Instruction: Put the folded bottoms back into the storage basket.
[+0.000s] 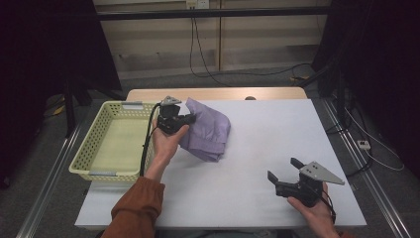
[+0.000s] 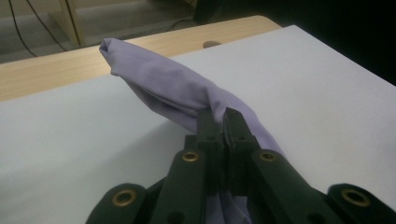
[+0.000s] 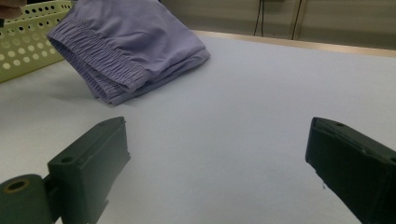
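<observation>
The purple shorts (image 1: pixel 208 130), soft, light and floppy, hang near the tabletop's far left corner from your left gripper (image 1: pixel 188 119), clamped on a fold, so support the elastic waistband with your right gripper (image 1: pixel 286 173), now wide apart.

Looks like a lab/test room: black curtains (image 1: pixel 44 49) at sides, loose black cables (image 1: pixel 233 74) on grey floor.

So it's a white table (image 1: pixel 257 163) with a wooden edge along the far side. A pale yellow perforated basket (image 1: pixel 94 148) sits at its left edge, and a folded purple garment (image 1: pixel 210 131) rests partly on the top beside it.
</observation>
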{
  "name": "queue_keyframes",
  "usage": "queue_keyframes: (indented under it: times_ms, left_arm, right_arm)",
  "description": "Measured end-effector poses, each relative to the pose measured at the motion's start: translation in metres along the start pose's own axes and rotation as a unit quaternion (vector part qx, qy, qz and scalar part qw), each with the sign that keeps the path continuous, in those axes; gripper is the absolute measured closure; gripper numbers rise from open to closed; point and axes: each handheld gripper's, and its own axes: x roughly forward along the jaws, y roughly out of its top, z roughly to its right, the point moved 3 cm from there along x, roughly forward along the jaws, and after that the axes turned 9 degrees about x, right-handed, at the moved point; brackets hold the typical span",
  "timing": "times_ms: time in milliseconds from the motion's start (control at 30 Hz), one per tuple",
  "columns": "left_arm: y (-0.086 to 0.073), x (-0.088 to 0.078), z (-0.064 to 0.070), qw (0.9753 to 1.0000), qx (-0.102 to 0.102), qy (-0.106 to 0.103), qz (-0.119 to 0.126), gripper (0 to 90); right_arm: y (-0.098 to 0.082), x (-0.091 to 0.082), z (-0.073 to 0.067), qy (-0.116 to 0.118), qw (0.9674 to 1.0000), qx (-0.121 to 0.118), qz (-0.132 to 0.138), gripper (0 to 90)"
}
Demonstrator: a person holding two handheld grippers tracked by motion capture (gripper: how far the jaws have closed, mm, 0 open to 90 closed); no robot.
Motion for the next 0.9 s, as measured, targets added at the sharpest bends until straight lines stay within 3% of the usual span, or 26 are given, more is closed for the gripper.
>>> queue_keyframes:
  times_ms: [433,900]
  left_arm:
    - [0.006,-0.018,0.0,0.9996,0.015,-0.004,0.022,87.4]
    - [0.02,-0.047,0.005,0.9974,0.056,0.009,0.044,87.4]
  right_arm:
    - [0.0,0.0,0.0,0.001,1.0,-0.001,-0.001,5.8]
    - [0.0,0.0,0.0,0.0,1.0,-0.001,-0.001,5.8]
